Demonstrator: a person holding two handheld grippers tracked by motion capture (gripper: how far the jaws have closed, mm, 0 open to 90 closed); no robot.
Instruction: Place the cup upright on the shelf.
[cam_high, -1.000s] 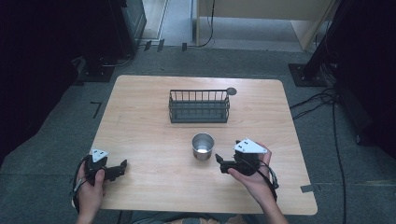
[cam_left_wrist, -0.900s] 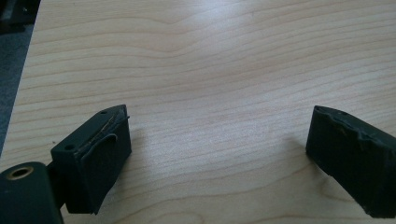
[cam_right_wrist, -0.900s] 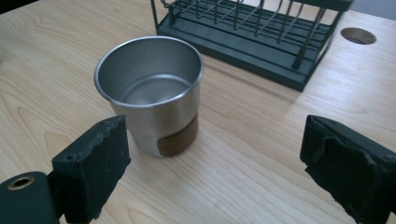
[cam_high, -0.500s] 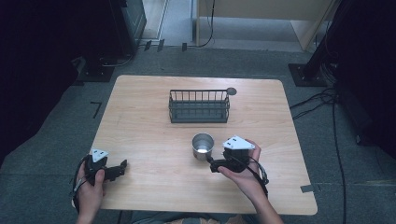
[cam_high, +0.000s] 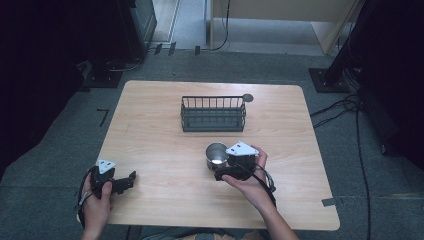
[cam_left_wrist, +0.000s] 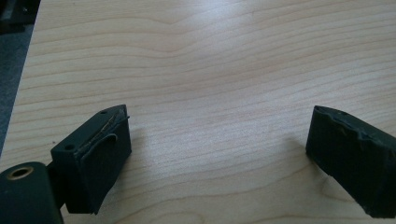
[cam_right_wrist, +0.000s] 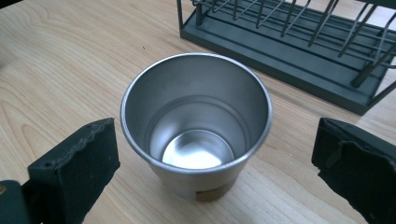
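A shiny steel cup (cam_high: 216, 156) stands upright and empty on the wooden table (cam_high: 150, 130), in front of a dark wire basket (cam_high: 213, 114). My right gripper (cam_high: 220, 170) is open right at the cup. In the right gripper view the cup (cam_right_wrist: 196, 121) stands between the two black jaws of the right gripper (cam_right_wrist: 215, 126), with a gap on each side. My left gripper (cam_high: 132, 180) rests near the table's front left corner. The left gripper (cam_left_wrist: 219, 114) is open over bare wood, with nothing between its jaws.
The basket (cam_right_wrist: 280, 42) is empty and lies just beyond the cup. A small dark round disc (cam_high: 247, 97) sits by the basket's far right corner. Cables and dark equipment stands ring the table on the grey floor.
My right gripper has moved left and forward to the cup, so its jaws now flank it. The left gripper and the cup have stayed put.
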